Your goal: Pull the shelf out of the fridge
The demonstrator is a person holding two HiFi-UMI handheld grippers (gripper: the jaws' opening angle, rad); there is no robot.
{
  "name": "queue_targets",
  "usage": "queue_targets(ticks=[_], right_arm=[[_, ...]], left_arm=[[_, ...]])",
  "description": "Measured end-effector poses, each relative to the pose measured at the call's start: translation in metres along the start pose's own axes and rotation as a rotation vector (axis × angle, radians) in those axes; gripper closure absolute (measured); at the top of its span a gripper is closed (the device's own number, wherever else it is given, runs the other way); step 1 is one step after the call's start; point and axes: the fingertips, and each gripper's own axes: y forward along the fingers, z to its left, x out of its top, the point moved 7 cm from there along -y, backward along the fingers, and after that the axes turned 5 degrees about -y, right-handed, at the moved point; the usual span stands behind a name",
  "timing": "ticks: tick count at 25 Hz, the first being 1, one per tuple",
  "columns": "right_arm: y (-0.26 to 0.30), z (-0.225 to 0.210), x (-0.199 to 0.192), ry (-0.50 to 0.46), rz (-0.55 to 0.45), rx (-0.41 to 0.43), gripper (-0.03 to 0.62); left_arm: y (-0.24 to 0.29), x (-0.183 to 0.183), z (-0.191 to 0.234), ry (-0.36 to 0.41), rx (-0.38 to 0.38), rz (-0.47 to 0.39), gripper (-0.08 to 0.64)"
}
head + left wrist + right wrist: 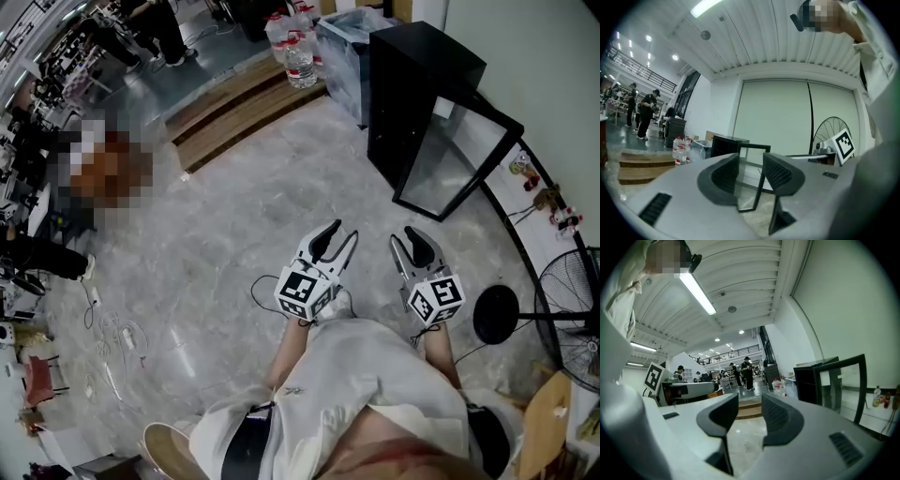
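Observation:
A small black fridge [422, 75] stands on the floor ahead to the right, its glass door [450, 164] swung open toward me. I cannot make out the shelf inside it. My left gripper [337, 236] and right gripper [405, 246] hang side by side above the marble floor, well short of the fridge. In the left gripper view the left gripper [751, 171] shows a narrow empty gap, with the fridge [723, 145] and door frame [754, 148] beyond. The right gripper [750, 413] also stands slightly apart and empty, with the fridge [811, 380] off to its right.
Water bottles [298, 52] and a clear plastic box [342, 47] sit beyond the fridge beside low wooden steps [234, 112]. A standing fan [562, 319] is at the right, near the wall. Cables [112, 337] lie on the floor at left. People stand far back.

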Motion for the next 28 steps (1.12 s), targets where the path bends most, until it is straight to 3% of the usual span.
queue_targets(ticks=[14,28], right_arm=[[0.109,0.000,0.012,0.011,0.035,0.009,0.440],[0.159,-0.004,0.009,0.024,0.064,-0.016,0.438]], left_arm=[[0.033,0.019,0.102,-0.020,-0.021,-0.003,0.391],[0.053,0.018,0.156,-0.068,-0.022,0.007,0.391]])
